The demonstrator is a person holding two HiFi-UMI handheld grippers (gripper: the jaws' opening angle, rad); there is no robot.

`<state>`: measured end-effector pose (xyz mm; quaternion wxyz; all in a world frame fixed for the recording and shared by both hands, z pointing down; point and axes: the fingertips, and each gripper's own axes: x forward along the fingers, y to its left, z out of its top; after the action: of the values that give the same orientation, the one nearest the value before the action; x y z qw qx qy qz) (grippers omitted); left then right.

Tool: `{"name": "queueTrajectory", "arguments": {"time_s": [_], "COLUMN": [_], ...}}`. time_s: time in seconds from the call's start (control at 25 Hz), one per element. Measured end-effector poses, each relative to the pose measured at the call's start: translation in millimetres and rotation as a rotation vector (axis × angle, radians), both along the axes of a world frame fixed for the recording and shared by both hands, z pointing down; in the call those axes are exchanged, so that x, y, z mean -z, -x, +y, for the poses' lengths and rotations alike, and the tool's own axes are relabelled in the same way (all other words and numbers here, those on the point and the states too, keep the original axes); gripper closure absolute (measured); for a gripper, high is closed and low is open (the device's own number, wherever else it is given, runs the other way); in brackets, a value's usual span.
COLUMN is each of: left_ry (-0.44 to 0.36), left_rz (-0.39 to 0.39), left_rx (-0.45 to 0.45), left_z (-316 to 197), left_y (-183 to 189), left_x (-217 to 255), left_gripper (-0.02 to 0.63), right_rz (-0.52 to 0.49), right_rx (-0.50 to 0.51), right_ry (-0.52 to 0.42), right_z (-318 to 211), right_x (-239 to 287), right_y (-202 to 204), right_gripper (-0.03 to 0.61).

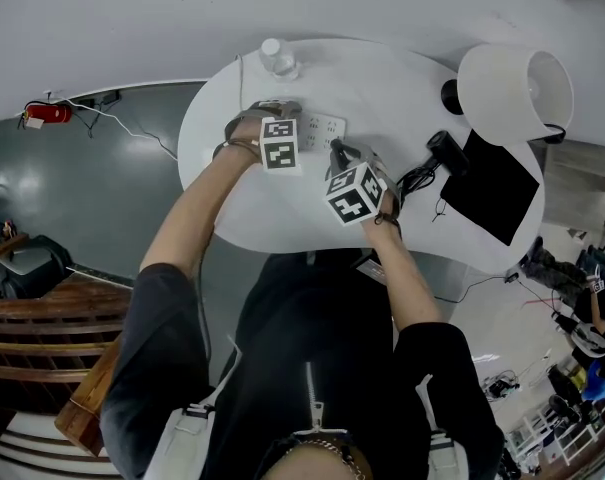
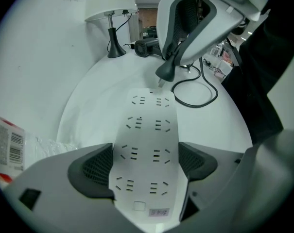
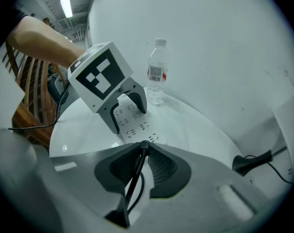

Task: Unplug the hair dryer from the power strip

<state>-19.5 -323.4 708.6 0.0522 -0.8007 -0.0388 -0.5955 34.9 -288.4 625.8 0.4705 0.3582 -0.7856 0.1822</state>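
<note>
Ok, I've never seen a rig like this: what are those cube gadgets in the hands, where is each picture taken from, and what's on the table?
There's no robot: a person holds a two-jaw gripper in each hand, and the patterned cubes are part of them. One picture looks down from a camera on the person's head; the other two come from cameras riding on each gripper, looking along its jaws. On the white table are a power strip, a hair dryer with its black cord, a lamp, a water bottle and a flat black pad. The left gripper clamps the power strip by its sides. The right gripper pinches the dryer's plug at the strip's far end; its prongs seem just above the sockets.
</note>
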Motion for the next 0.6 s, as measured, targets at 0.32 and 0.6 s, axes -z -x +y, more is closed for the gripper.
{"name": "queueTrajectory", "arguments": {"time_s": [0.32, 0.6], "left_ry": [-0.050, -0.073], "left_rz": [0.008, 0.059], "left_rx": [0.008, 0.039], "left_z": [-1, 3], "left_y": [-1, -7], "left_x": [1, 19], "left_gripper": [0.213, 0.213], "right_rz": [-0.027, -0.029], "right_rx": [-0.023, -0.034], "right_ry": [-0.025, -0.065], "right_z": [9, 14], "right_x": [10, 23], "right_y": [-13, -20], "right_gripper": [0.526, 0.525]}}
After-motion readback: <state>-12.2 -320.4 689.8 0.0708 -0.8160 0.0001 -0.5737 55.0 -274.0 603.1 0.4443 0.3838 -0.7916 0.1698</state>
